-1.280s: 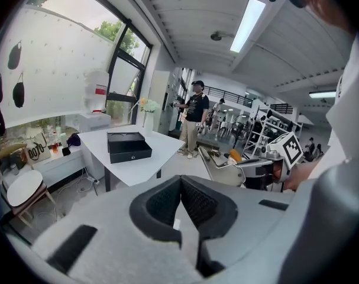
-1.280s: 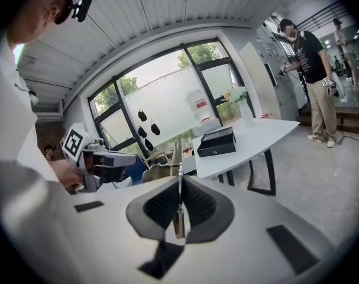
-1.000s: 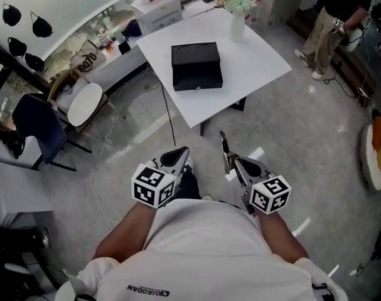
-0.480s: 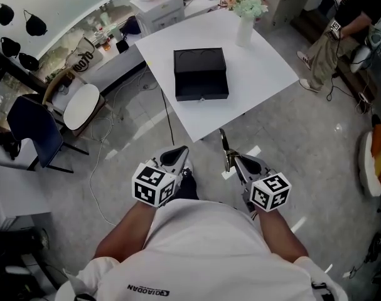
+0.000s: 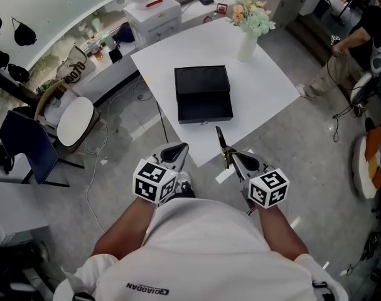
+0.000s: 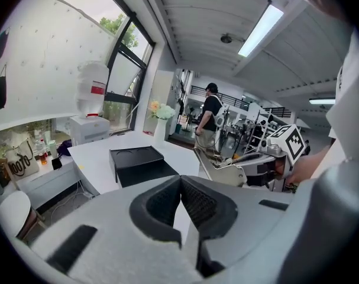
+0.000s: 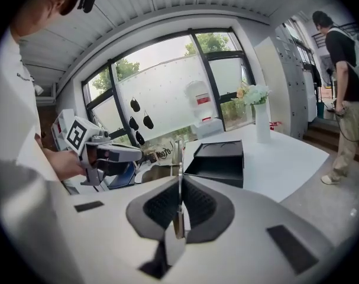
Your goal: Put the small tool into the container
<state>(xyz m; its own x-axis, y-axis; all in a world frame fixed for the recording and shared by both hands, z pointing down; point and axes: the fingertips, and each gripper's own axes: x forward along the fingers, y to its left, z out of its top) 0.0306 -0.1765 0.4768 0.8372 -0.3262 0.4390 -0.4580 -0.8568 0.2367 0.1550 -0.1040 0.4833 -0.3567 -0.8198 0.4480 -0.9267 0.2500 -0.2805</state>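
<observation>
As a person in a white shirt faces one white square table (image 5: 171,49), two handheld grippers with marker cubes sit side by side close to the torso, both aimed forward at the table. One small, thin metal tool (image 5: 221,140) is pinched between the closed jaws of the right gripper (image 5: 231,158), its narrow strip rising edge-on from between the pads in the right gripper view (image 7: 179,158). It is well apart from the one black rectangular container (image 5: 204,102), which lies with its lid open near the middle of the table. The left gripper (image 5: 176,150) carries nothing, and its dark ribbed pads are pressed together in the left gripper view (image 6: 180,197). One white vase of pale flowers (image 5: 248,37) stands at the table's far corner. One bystander in dark clothing (image 5: 372,30) stands on the grey floor beyond.
</observation>
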